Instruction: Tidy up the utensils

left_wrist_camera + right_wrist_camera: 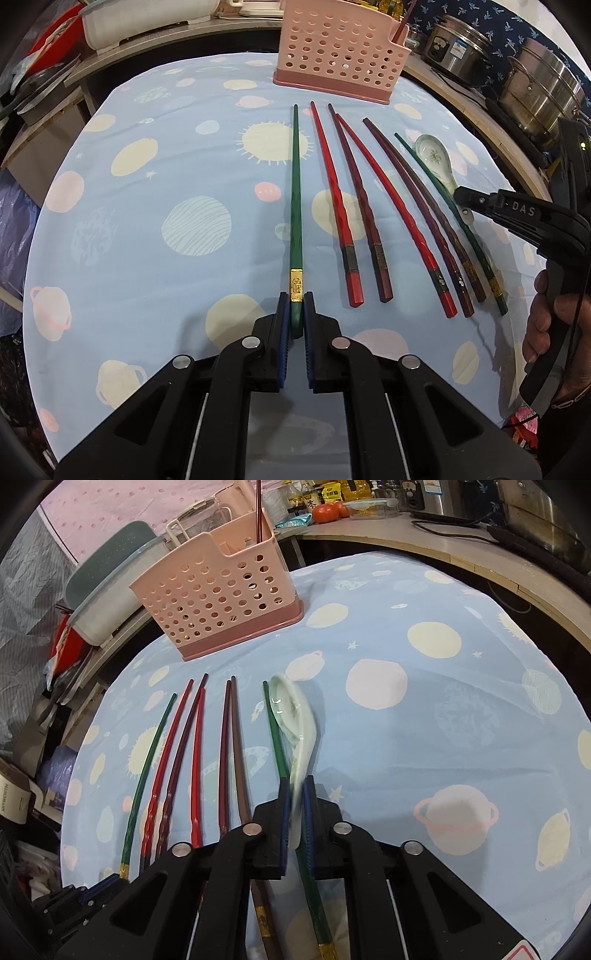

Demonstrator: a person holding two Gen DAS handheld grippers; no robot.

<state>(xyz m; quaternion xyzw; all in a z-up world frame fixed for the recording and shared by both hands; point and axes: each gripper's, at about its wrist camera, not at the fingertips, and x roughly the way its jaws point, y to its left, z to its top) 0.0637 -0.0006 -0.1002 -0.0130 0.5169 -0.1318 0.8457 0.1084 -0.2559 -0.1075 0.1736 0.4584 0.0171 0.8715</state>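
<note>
My left gripper (296, 306) pinches the green chopstick (296, 192) mid-frame; my right gripper (295, 805) pinches the spoon (295, 720) handle. The glazed handle may slip before reaching the basket (218, 590).

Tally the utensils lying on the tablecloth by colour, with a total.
Green chopsticks: 2
Bright red chopsticks: 2
Dark maroon or brown chopsticks: 3
White ceramic spoon: 1
Total: 8
</note>
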